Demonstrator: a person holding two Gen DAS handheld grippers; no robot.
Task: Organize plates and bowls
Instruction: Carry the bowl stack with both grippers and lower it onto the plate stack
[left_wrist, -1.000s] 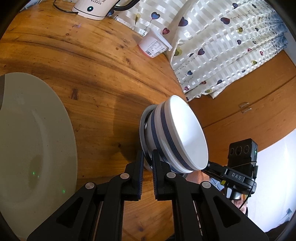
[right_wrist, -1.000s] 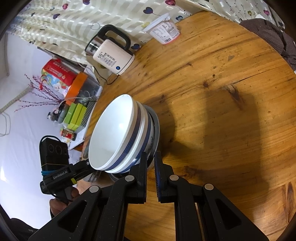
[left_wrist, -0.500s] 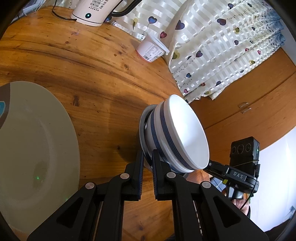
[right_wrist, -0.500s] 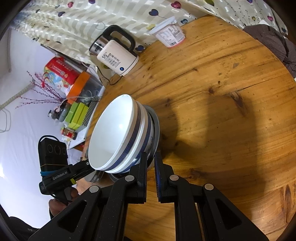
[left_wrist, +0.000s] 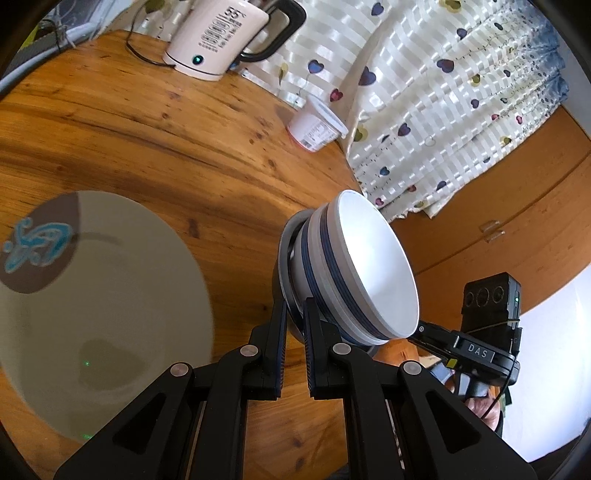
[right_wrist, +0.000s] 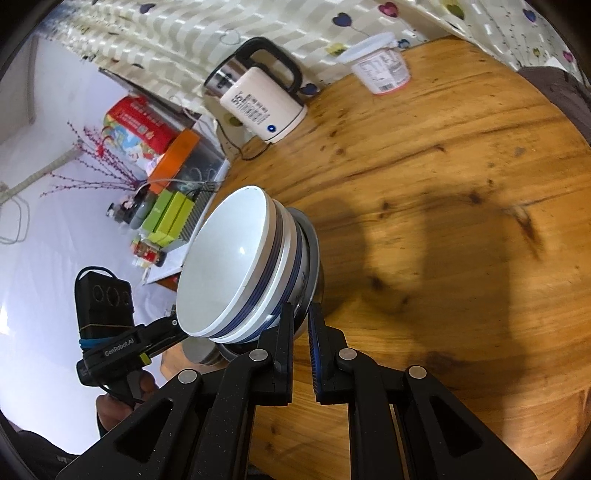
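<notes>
Since a second ago the stack of bowls (left_wrist: 351, 273) has travelled with both grippers: in the left wrist view the kettle (left_wrist: 218, 37) has slid well into sight and the big grey plate (left_wrist: 92, 302) now shows its blue motif.

The stack is white blue-banded bowls nested in a steel bowl (right_wrist: 312, 254) at the bottom. It is carried tilted, mouth sideways, above the round wooden table (left_wrist: 129, 147), touching nothing below as far as I can tell.

Left gripper (left_wrist: 293, 314) is clamped on the steel rim at one side; right gripper (right_wrist: 301, 317) is clamped on the same rim opposite. Jaws nearly together on each.

Yogurt tub (left_wrist: 317, 127) sits near the curtain, well apart from the stack.

Risks, my reading:
- Only the outer rim is pinched; the inner bowls ride loose. More tilt could let them slide out.
- Thin, smooth steel edge may slip if the hands drift apart or twist unevenly.
- Setting down on the plate off-centre could rock it.
</notes>
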